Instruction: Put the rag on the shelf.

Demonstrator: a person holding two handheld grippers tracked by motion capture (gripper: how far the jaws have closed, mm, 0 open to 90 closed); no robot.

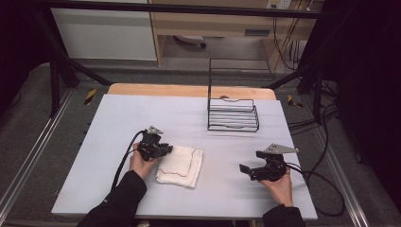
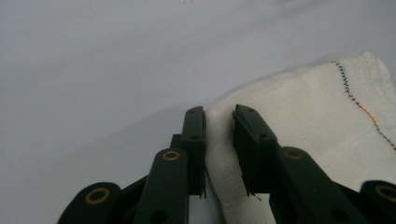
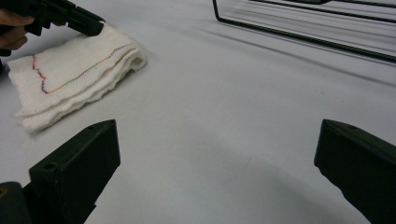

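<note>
A folded white cloth [image 1: 182, 166] with a coloured stitched line lies on the grey table, left of centre. My left gripper [image 1: 166, 150] sits at the cloth's far left corner. In the left gripper view its jaws pinch a fold of the cloth [image 2: 303, 121] between them, so the left gripper [image 2: 218, 115] is shut on the edge. My right gripper [image 1: 245, 170] rests low over the table to the right of the cloth, apart from it. In the right gripper view its jaws stand wide open [image 3: 217, 135] over bare table, with the cloth [image 3: 74, 79] and the left gripper [image 3: 70, 18] beyond.
A black wire rack [image 1: 233, 113] stands at the back of the table, right of centre, and appears in the right gripper view as the rack [image 3: 303, 28]. Cables trail from both grippers. The table top [image 1: 118, 118] is a grey sheet over a wooden board.
</note>
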